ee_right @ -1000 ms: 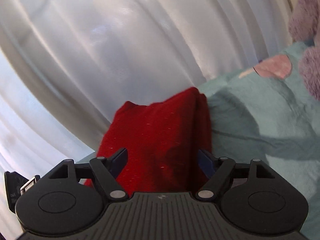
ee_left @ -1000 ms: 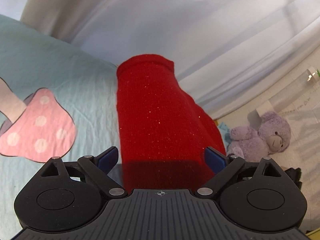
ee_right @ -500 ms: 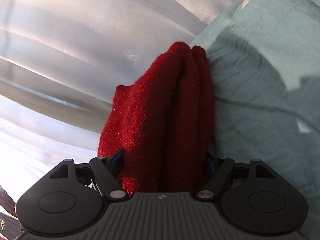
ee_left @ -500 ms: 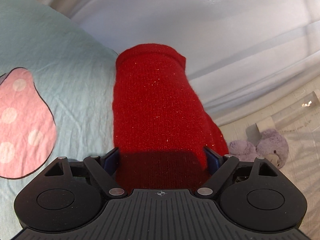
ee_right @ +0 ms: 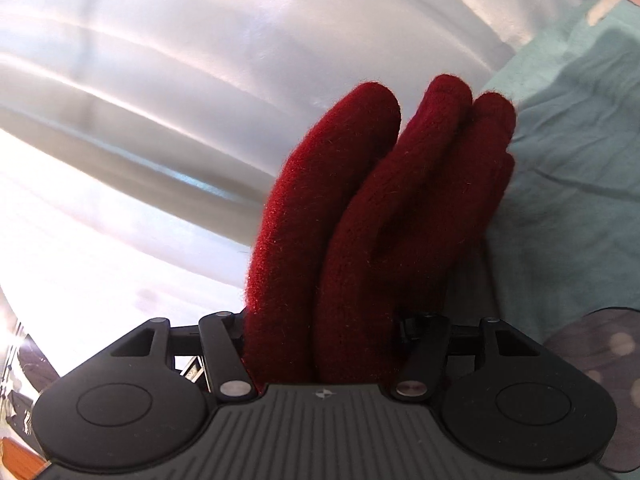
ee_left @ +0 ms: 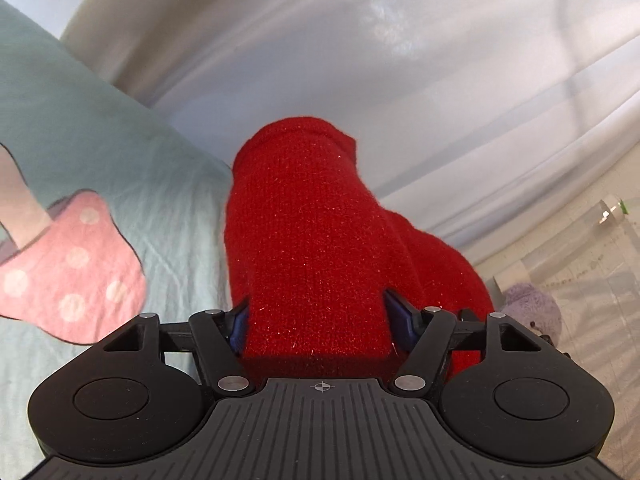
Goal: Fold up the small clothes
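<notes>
Gripping one red knit garment (ee_left: 308, 240), left gripper (ee_left: 320, 316) and right gripper (ee_right: 322, 332) fingers clamped on it, two grippers.

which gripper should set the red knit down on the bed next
Probably the left. The left gripper holds the red knit flat, just above the teal bedsheet. The right gripper clamps bunched layers of the red knit that stand up against the curtain.
</notes>
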`<state>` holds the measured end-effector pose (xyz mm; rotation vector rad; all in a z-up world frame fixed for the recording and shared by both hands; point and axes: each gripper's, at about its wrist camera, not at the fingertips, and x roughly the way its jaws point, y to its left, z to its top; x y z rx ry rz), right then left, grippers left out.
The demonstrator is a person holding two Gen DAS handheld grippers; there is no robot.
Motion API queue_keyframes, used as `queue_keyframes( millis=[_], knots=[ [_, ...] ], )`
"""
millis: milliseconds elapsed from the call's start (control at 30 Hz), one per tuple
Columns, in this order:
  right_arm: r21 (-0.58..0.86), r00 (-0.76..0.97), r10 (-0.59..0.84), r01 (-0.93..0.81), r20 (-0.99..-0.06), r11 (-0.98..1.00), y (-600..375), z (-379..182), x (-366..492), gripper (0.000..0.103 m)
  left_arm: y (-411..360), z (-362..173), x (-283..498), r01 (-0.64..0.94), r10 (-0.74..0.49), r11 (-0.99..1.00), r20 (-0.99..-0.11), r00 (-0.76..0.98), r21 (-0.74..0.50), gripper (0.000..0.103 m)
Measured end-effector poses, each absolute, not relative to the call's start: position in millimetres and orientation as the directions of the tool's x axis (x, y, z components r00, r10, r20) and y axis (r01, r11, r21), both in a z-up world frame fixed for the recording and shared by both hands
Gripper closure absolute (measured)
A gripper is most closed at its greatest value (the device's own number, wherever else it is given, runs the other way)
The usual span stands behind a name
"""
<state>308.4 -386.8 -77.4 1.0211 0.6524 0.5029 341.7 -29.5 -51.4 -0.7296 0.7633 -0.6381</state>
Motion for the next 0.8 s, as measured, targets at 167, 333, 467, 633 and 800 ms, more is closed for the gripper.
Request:
queue_keyframes(
  millis=[167, 333, 467, 633, 800],
  knots=[
    [0.91, 0.637, 0.746, -0.167, -0.193, 0.379, -340.3, -62.5, 323.4, 0.044, 26.2, -24.6, 309.6, 0.188, -0.632, 0.65, -0.388, 0.671, -0.736, 0.032],
    [0.91, 0.562, 0.802, -0.193, -0.204, 0.367, -290.9, -66.2, 341.1, 0.04, 61.4, -15.3, 282.4, 0.085, -0.465, 0.768, -0.461, 0.756, -0.635, 0.03],
    [0.72, 0.624, 0.606, -0.097, -0.493, 0.687, -272.9, -60.6, 335.7, 0.037, 93.9, -16.4, 266.7, 0.019, -0.395, 0.806, -0.514, 0.761, -0.591, 0.032],
    [0.538, 0.773, 0.361, -0.03, -0.522, 0.842, -262.2, -16.3, 318.7, 0.042, 107.6, 16.2, 258.2, -0.041, -0.23, 0.86, -0.459, 0.858, -0.509, 0.011],
    [0.477, 0.793, 0.437, -0.214, -0.425, 0.853, -181.9, 14.2, 333.7, 0.045, 76.2, 35.7, 288.8, -0.124, -0.124, 0.871, -0.455, 0.882, -0.476, 0.007]
  ],
)
